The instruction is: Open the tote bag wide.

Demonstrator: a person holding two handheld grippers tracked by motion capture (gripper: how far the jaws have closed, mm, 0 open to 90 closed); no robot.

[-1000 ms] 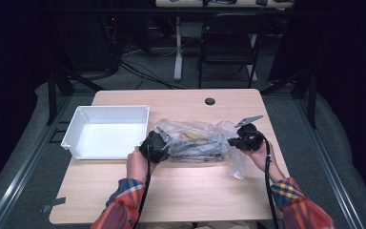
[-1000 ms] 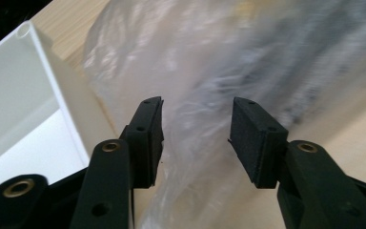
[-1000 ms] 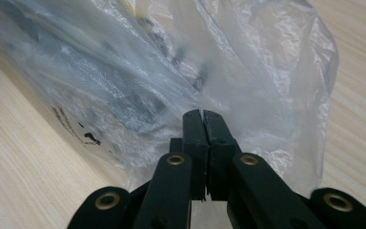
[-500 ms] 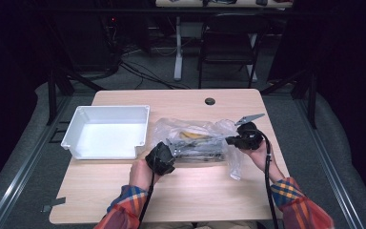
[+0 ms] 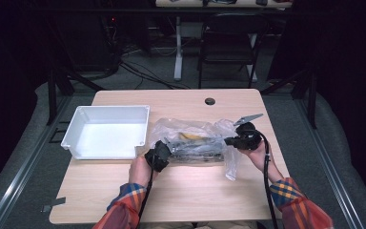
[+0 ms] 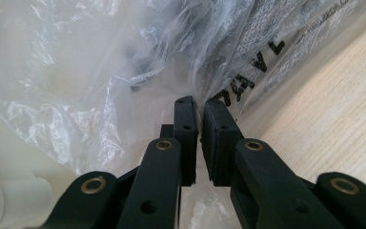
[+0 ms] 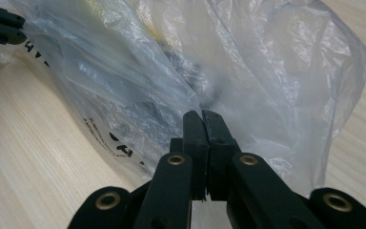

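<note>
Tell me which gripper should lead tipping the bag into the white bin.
Left, probably. The left gripper has just been closing on the bag right beside the bin; the right gripper pinches the far end.

Both forearms come up from the near edge in plaid sleeves, each hand wrapped around a black tool with a cable trailing back along the arm. The left tool (image 5: 164,151) points toward the right one, and its jaws have just been closing; they stand almost together, a thin fold of clear film caught between the pads. The right tool (image 5: 228,141) points back at the left tool, its jaws pressed tight together on film, its hand cupped beneath.
</note>
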